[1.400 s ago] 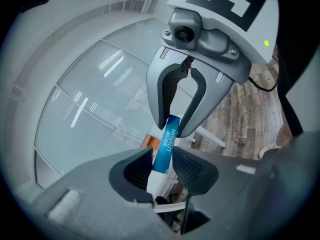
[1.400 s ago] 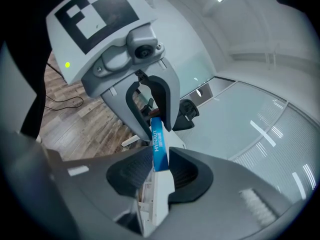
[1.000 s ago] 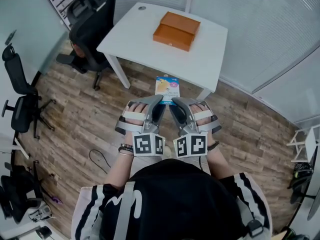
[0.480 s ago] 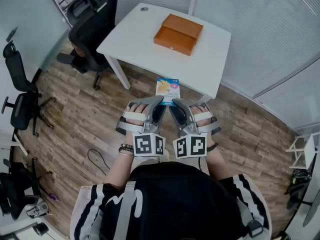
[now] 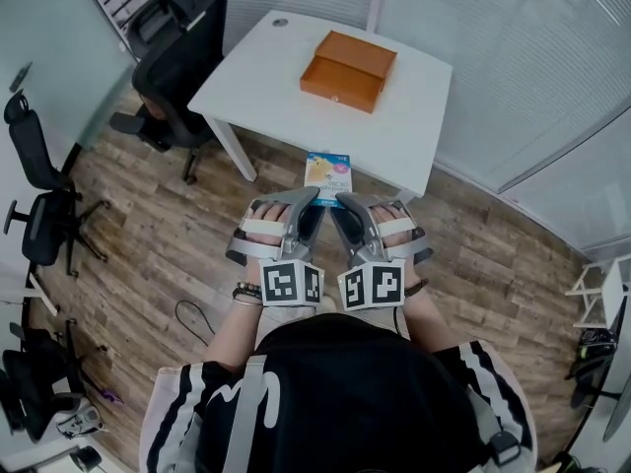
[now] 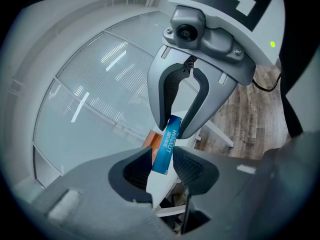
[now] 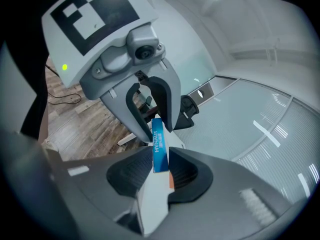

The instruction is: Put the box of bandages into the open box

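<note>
Head view shows an orange open box (image 5: 347,70) sitting on a white table (image 5: 414,126), its lid folded back. From this angle its inside cannot be made out. The box of bandages (image 5: 328,173) is in the air just short of the table's near edge, well apart from the orange box. Its printed face is turned up toward the camera.

The left gripper (image 5: 314,198) and the right gripper (image 5: 341,202) sit side by side, with their tips meeting at the near end of the bandage box. In the left gripper view the blue side of that box stands on edge between this gripper's two dark pads (image 6: 134,170), which clamp it. The right gripper's jaws pinch the same box higher up. The right gripper view shows the same from the other side, with both pairs of jaws shut on the thin blue edge.

Only a sliver of the orange box shows behind the bandage box in the gripper views. A black office chair (image 5: 177,42) stands at the table's left end.
</note>
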